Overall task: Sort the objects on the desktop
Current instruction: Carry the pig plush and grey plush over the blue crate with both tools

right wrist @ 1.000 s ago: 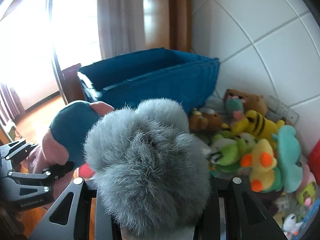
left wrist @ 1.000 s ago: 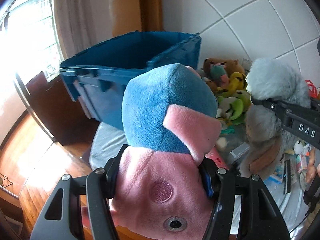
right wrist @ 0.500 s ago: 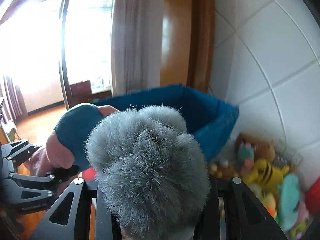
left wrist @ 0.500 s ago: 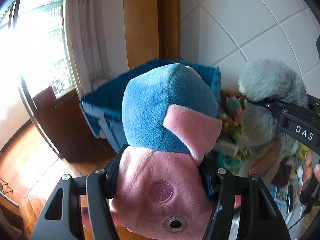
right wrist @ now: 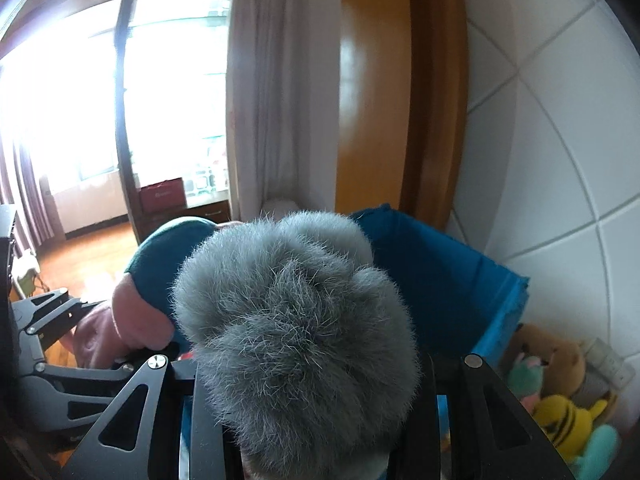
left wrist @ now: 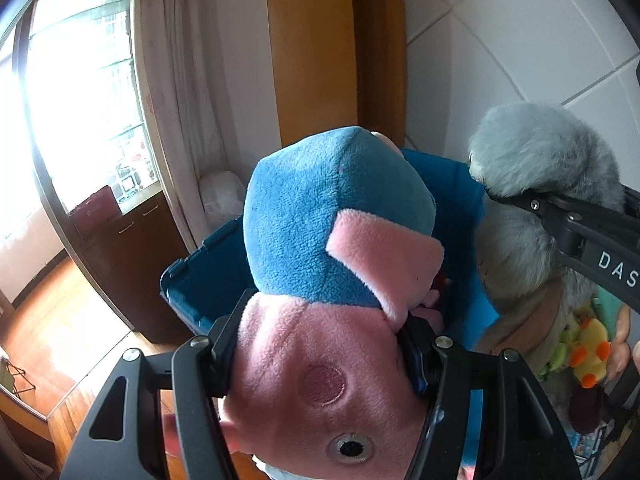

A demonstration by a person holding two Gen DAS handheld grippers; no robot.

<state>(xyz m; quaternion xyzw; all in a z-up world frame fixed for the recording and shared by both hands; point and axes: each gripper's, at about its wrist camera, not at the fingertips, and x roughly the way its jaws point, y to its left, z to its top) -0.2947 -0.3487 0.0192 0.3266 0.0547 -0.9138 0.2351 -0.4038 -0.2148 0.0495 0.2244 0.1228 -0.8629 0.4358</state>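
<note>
Now: left gripper (left wrist: 320,356) jaws clenched on pink-and-blue plush (left wrist: 332,280), carried above blue bin (left wrist: 200,280) near rim. At 2 o'clock, right gripper (right wrist: 312,392) jaws clamped on grey furry plush (right wrist: 296,320), over bin too. Step judged: transport to bin. Next: both lowered inside, jaws released. Remaining plush pile (right wrist: 560,400) at 4 o'clock.

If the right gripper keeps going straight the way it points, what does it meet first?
Most likely the blue bin: the right gripper, shut on the grey plush, points into its opening, though depth is unclear.
</note>
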